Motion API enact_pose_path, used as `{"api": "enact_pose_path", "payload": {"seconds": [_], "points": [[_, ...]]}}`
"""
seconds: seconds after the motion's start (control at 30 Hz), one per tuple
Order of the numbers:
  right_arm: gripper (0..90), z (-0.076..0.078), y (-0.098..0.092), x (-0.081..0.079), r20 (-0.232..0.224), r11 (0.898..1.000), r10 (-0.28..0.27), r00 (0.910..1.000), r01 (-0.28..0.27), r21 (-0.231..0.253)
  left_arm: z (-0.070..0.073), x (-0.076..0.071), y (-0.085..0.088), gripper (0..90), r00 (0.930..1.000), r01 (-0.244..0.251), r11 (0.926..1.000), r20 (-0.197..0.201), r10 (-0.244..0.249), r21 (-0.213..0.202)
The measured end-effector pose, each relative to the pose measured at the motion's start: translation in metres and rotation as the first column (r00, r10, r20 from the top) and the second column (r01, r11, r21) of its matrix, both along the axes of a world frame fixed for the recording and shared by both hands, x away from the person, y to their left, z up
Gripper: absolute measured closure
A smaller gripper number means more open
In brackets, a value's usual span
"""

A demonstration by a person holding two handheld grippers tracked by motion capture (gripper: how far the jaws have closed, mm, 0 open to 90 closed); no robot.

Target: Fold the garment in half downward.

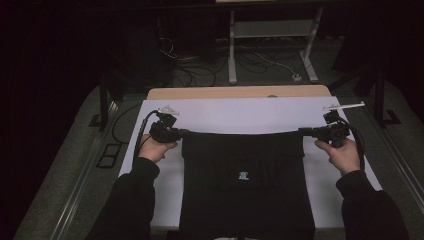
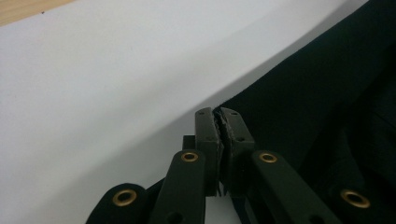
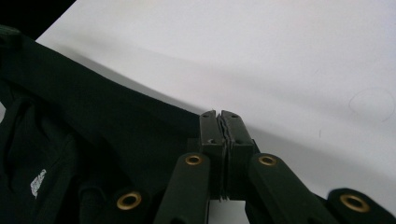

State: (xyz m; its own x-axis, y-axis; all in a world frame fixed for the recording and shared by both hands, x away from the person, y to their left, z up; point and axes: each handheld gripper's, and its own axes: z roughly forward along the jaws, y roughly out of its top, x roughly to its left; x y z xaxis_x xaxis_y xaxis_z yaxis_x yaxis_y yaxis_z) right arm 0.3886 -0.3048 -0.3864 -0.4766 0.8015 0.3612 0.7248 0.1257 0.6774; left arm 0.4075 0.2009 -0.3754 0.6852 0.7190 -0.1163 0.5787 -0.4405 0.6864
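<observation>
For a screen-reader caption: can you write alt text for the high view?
A person's two hands each hold a gripper, left gripper and right gripper, pinching the far corners of a black garment stretched between them. It lies on a white sheet over a wooden table.

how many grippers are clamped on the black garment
2. The left gripper pinches the black garment at its far left corner, and the right gripper pinches its far right corner, with the far edge stretched between them above the white sheet. Both pairs of jaws are closed.
</observation>
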Motion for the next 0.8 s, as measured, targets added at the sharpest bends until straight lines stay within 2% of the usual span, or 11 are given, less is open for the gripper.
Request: {"api": "enact_pose_path", "payload": {"seconds": [0.3,0.43,0.7,0.8], "points": [[87.3,0.005,0.002,0.01,0.014,1.0,0.006,0.9999,-0.006,-0.013,0.004,0.009,-0.001,85.2,1.0,-0.009,0.9999,0.002,0.009,0.01],[87.3,0.008,0.004,0.015,0.018,1.0,0.001,0.9998,-0.001,-0.01,0.007,0.013,0.001,85.2,0.9997,-0.024,0.9997,0.002,0.024,-0.006],[87.3,0.013,0.009,0.026,0.024,1.0,-0.005,0.9997,0.006,-0.019,0.011,0.022,0.001,85.1,0.9991,-0.041,0.9991,0.007,0.041,0.009],[87.3,0.016,0.011,0.031,0.023,1.0,-0.007,0.9997,0.008,-0.024,0.013,0.025,0.001,85.1,0.9985,-0.053,0.9986,0.012,0.053,0.002]]}}
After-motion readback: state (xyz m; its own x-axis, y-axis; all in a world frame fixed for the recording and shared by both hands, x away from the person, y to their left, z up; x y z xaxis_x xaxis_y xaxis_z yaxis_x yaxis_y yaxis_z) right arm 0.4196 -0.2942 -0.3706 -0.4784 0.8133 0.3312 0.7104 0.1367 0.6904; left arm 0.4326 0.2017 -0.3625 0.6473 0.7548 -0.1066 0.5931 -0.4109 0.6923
